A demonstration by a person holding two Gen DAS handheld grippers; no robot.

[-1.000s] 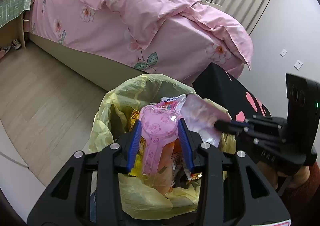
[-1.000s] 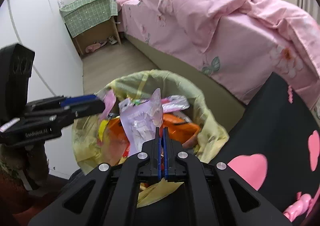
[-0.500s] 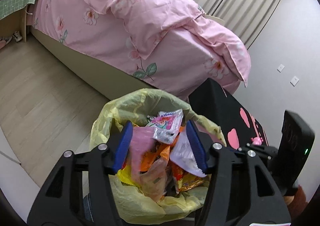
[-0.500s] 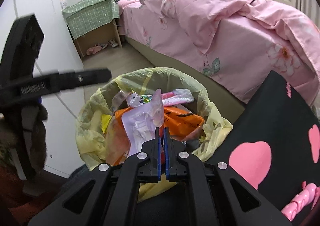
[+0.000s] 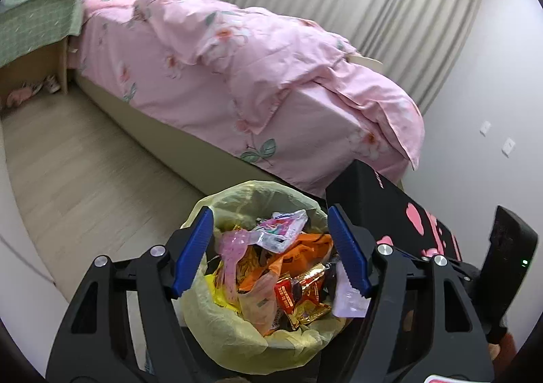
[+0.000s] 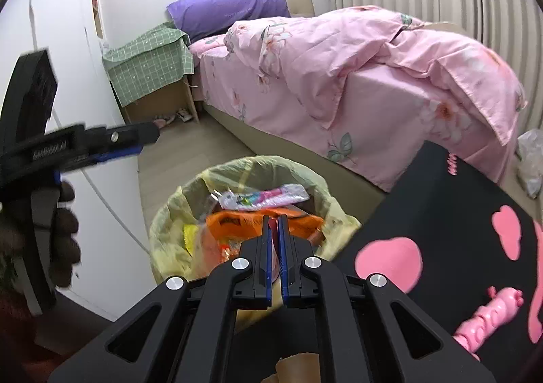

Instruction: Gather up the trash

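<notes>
Your left gripper point(image 5: 271, 247) hangs wide open above the bin point(image 5: 261, 332), with nothing between its blue pads; the wrappers point(image 5: 278, 267) it looks down on lie loose in the yellow liner, right below and between its fingers. That piece looks delivered.

Your right gripper point(image 6: 275, 240) sits just over the near rim of the same bin, its fingers drawn almost together with only a narrow slit between them. A pale lilac packet point(image 5: 349, 294) shows at the bin's right edge in the left view, close to where the right gripper's tips would be, but I cannot tell whether you are pinching it or whether it is free and resting on the rim. Check that before you pull away.

The bin is heaped to the top with wrappers, so most of the collecting seems done. What may remain: a crumpled clear bag point(image 6: 529, 159) far to the right of your right gripper, near the foot of the bed point(image 6: 339, 77), and a pink toy point(image 6: 488, 322) on the black bench point(image 6: 441, 199) at your right, which may not be trash at all.
</notes>
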